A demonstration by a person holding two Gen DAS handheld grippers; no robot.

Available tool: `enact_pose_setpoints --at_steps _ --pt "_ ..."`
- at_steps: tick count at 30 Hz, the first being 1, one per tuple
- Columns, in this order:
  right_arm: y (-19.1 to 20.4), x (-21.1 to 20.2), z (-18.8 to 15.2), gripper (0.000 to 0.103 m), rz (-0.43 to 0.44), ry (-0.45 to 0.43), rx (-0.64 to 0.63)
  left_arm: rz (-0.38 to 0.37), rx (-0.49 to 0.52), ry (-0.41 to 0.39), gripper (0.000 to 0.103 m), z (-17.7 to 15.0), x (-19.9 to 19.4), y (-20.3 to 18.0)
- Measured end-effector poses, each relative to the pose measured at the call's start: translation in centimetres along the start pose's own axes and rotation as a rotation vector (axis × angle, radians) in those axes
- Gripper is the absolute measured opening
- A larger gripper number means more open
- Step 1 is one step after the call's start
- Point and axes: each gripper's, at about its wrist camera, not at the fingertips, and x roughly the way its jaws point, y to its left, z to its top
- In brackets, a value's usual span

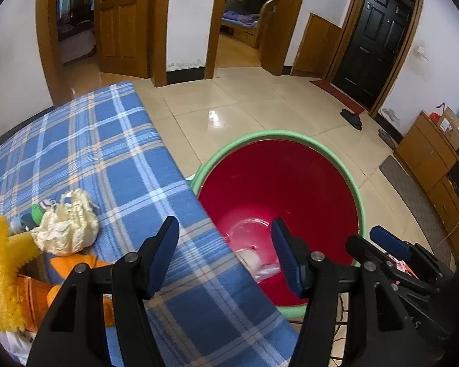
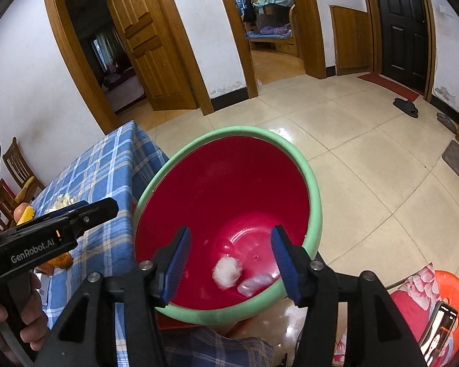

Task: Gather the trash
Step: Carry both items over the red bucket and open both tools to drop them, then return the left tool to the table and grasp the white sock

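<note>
Trash, a crumpled yellowish wad (image 1: 65, 224), lies on the tabletop (image 1: 107, 153) to the left of the red bucket (image 2: 229, 183), nearer the left hand-held gripper (image 1: 225, 255) than the right hand-held gripper (image 2: 229, 263). Both stand apart and empty. A white ball (image 2: 226, 272) lies inside the bucket.

Red bucket (image 2: 229, 189) with a pale green rim, blue, white and tan plaid tablecloth (image 1: 107, 153), white wad (image 2: 226, 272) inside the bucket, cream crumpled bag (image 1: 67, 226), yellow sponge (image 1: 0, 272), black door (image 1: 379, 39), beige glossy floor tiles (image 2: 367, 183).
</note>
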Motion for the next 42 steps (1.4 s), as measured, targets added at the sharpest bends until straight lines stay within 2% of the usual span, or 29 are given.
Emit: enact_pose_setpoints --at_steps 3,7,17,20,31,42 --pt "0.1 -0.2 0.1 0.060 0.003 -0.007 0.005 0.009 -0.014 -0.004 0.063 -0.1 -0.5 0.5" --pt "0.5 -0.5 0.0 0.065 0.008 -0.017 0.013 0.034 -0.033 -0.020 0.069 -0.3 -1.6 1.2" --pt "2.0 -2.3 -0.1 0.089 0.027 -0.051 0.023 0.085 -0.065 -0.083 0.080 -1.0 -5.0 2.9" --pt "2.7 -2.8 -0.3 0.092 0.036 -0.056 0.021 0.096 -0.083 -0.092 0.080 -1.4 -6.0 3.7" --pt "5.2 -4.4 -1.2 0.100 0.075 -0.070 0.001 0.144 -0.146 -0.120 0.082 -3.4 -9.6 6.7" --pt "8.1 -5.3 -2.1 0.101 0.117 -0.064 -0.034 0.223 -0.227 -0.140 0.082 -6.3 -12.8 11.2"
